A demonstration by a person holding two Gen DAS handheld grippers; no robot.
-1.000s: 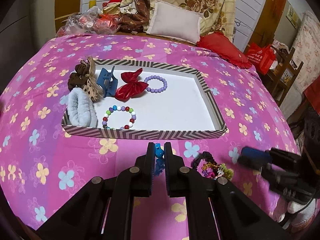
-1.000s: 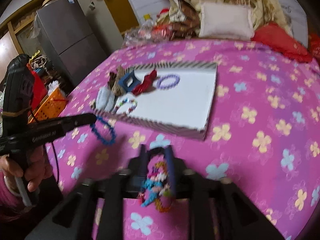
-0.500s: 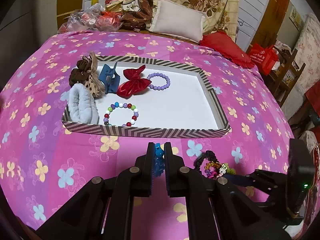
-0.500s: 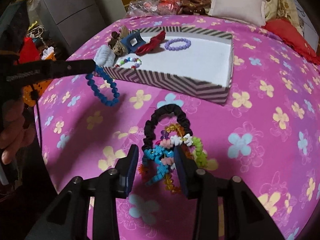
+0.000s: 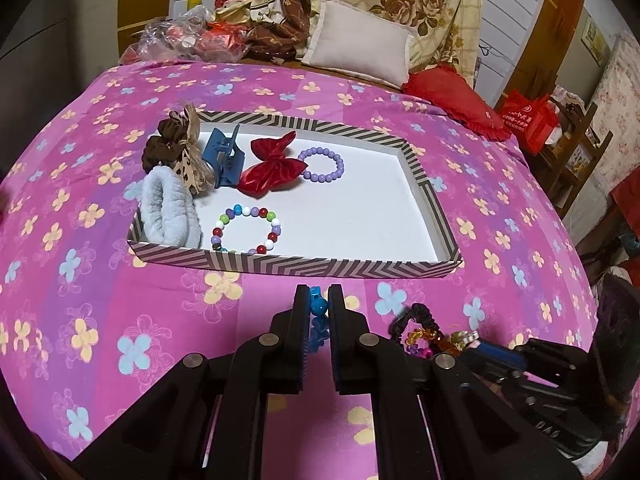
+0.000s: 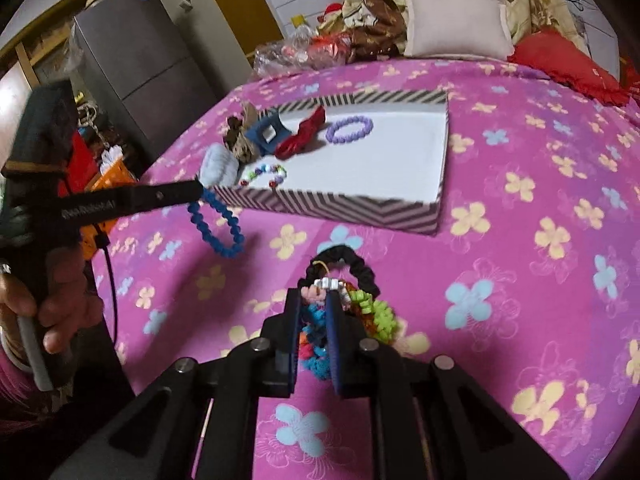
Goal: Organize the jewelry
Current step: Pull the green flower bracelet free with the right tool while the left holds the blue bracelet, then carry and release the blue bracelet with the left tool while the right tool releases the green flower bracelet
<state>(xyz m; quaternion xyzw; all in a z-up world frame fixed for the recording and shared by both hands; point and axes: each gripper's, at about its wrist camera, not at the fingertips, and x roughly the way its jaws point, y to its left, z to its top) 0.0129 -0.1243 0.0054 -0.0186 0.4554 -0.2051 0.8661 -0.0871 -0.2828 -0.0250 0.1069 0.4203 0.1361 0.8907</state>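
- Left wrist view: the left gripper (image 5: 319, 304) has its fingers clamped on a blue bead bracelet (image 5: 318, 307), as in both earlier frames, and hangs just short of the near wall of the striped tray (image 5: 296, 261). It has crept slightly closer to that wall over the last second.
- Left wrist view: inside the tray nothing has moved: the fluffy scrunchie (image 5: 170, 209), brown scrunchie (image 5: 168, 148), blue claw clip (image 5: 223, 156), red bow (image 5: 276, 168), purple bracelet (image 5: 322, 164) and multicolour bracelet (image 5: 248, 230) lie where they did. The right half is bare.
- Left wrist view: the right gripper, a second ago lifted off the bed, now sits low beside the black scrunchie (image 5: 412, 314) and its charms.
- Right wrist view: the right gripper (image 6: 313, 312), whose fingers stood apart over the charm cluster (image 6: 316, 340) half a second ago, has now closed them on it. The cluster rests on the bedspread (image 6: 520, 280), near the tray.
- Right wrist view: the blue bracelet (image 6: 218, 224) dangles from the left gripper beside the tray's corner.
- Meaning, as I judge it: both pieces are now gripped, so lifting and placing into the bare half comes next.
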